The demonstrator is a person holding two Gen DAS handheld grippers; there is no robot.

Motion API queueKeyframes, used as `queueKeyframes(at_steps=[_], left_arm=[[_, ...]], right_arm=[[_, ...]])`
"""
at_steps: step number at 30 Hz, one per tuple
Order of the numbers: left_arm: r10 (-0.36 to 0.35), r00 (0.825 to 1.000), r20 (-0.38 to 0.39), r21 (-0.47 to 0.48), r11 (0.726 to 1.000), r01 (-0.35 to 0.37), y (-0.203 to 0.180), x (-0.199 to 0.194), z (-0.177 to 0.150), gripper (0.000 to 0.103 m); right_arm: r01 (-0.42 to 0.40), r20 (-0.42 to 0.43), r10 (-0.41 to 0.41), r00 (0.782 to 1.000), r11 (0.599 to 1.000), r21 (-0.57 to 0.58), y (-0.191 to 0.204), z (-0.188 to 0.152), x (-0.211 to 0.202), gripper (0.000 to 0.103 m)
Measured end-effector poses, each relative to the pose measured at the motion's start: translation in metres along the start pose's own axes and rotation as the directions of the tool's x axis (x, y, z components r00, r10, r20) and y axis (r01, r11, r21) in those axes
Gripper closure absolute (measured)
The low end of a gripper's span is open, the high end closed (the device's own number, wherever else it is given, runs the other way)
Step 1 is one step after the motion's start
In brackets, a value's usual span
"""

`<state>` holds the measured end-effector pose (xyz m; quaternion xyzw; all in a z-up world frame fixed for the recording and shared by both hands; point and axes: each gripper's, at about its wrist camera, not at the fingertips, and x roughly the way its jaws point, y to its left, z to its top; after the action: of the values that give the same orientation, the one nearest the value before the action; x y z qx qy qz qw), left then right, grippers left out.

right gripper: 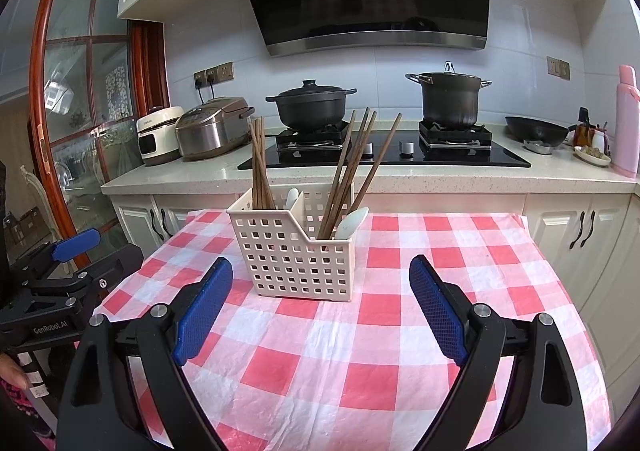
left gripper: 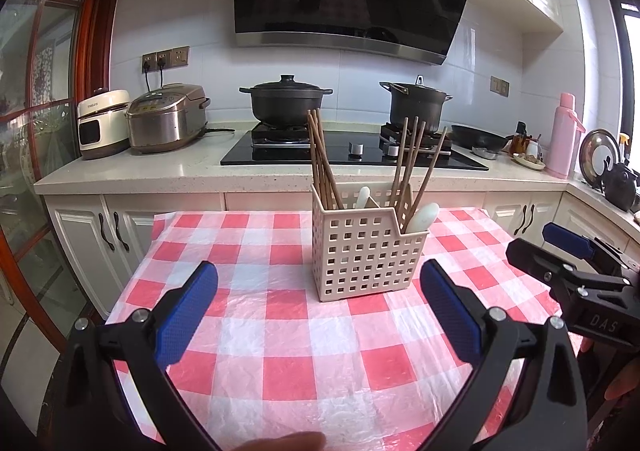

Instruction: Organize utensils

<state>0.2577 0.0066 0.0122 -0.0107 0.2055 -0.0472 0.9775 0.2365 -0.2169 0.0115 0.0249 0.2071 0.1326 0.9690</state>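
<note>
Left wrist view looks over a table draped in a red-and-white checked cloth point(left gripper: 280, 331), where a cream plastic caddy point(left gripper: 370, 259) stands upright toward the far middle of the cloth. Its walls are pierced with rows of square holes, and the front wall steps down to a lower edge on one side. A divider splits it into compartments. One bundle of brown wooden chopsticks point(left gripper: 322, 159) leans in the left compartment, standing nearly straight; a second bundle point(left gripper: 416, 159) fans out in the right one, tips splayed apart. A white spoon point(left gripper: 422, 217) rests handle-up over the low front edge beside the fanned sticks, and another white spoon handle point(left gripper: 363, 197) pokes up near the divider.

The left gripper point(left gripper: 320, 311) hovers above the cloth just short of the caddy, its blue-padded fingers spread wide with nothing between them. From the right wrist view, the right gripper point(right gripper: 320, 305) likewise sits with fingers spread and empty, the caddy point(right gripper: 296, 255) ahead and slightly left of centre. Neither gripper touches the caddy.
</note>
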Motion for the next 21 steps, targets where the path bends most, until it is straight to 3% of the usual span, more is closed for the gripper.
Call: queueKeyframes(at_steps=[21], left_arm=[[0.01,1.0,-0.003,0.004,1.0,-0.01,0.0002,-0.0011,-0.003,0.005]], right_arm=[[-0.006,-0.002,0.006,1.0,1.0,0.003,0.002,-0.0006,0.0015,0.019]])
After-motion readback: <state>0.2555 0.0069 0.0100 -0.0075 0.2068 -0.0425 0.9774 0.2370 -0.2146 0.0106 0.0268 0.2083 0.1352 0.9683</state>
